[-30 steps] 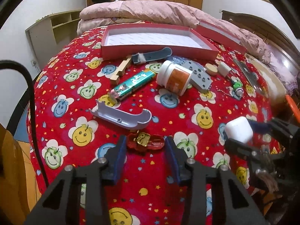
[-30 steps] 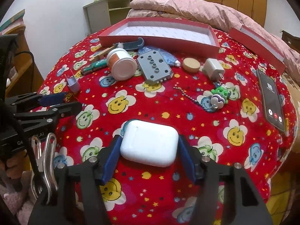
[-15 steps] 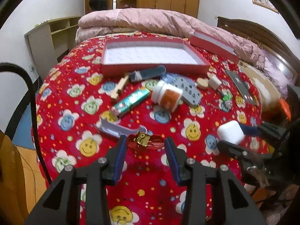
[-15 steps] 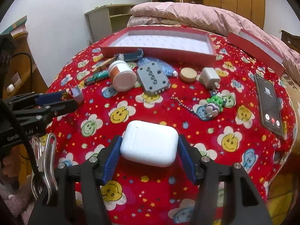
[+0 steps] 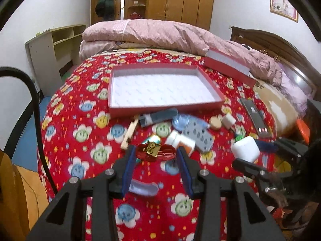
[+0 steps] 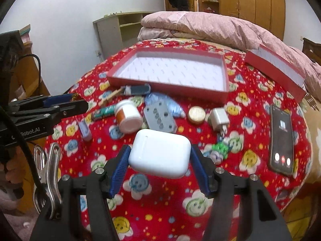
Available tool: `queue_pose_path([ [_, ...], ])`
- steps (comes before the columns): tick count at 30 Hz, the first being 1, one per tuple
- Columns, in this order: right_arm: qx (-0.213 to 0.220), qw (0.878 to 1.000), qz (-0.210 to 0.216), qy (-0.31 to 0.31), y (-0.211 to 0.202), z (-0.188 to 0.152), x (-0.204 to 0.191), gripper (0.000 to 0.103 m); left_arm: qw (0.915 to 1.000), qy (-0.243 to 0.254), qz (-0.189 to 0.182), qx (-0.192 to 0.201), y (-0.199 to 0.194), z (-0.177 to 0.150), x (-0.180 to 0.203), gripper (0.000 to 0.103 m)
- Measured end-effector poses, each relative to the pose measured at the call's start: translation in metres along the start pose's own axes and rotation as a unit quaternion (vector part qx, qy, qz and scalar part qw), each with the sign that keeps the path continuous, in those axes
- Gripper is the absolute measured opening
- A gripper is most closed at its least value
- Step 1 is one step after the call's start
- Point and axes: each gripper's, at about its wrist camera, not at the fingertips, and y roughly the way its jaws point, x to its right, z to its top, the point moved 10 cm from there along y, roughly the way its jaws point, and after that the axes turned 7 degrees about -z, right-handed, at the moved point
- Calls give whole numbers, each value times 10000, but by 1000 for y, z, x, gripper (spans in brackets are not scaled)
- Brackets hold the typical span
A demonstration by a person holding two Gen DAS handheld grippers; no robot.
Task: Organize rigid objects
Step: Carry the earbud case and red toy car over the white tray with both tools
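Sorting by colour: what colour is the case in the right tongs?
White, plain and glossy: the earbud case, clearest in the right wrist view.

Bedspread (image 5: 84, 120): red, printed with smiley flowers.
Quilt (image 5: 152, 34): pink, heaped at the bedspread's far end.
Shelf unit (image 5: 52, 48): pale, left of the bedspread, against the wall.
Wardrobe (image 5: 180, 2): wooden, beyond the quilt.
Headboard (image 5: 276, 48): dark wood, right of the bedspread.

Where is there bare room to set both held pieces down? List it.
Free: the whole floor of the red box, and the bedspread below the grippers. Crowded: the strip along the box's near wall, from the wooden piece to the phone.
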Motion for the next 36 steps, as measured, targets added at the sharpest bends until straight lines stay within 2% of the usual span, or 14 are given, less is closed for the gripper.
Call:
queue_pose_path([
  [12, 215, 9997, -106, -50, 12, 72, 21, 61, 9998, 48, 98, 168, 17, 74, -8, 43],
  [21, 139, 9998, -88, 140, 40, 117, 40, 61, 9994, -313, 141, -58, 54, 107, -20, 43],
  [28, -4, 9991, 26, 426, 70, 128, 45, 61, 9986, -258, 438, -123, 81, 118, -32, 43],
  [36, -144, 9990, -105, 401, 102, 128, 51, 61, 9977, -162, 522, -410, 121, 118, -41, 43],
])
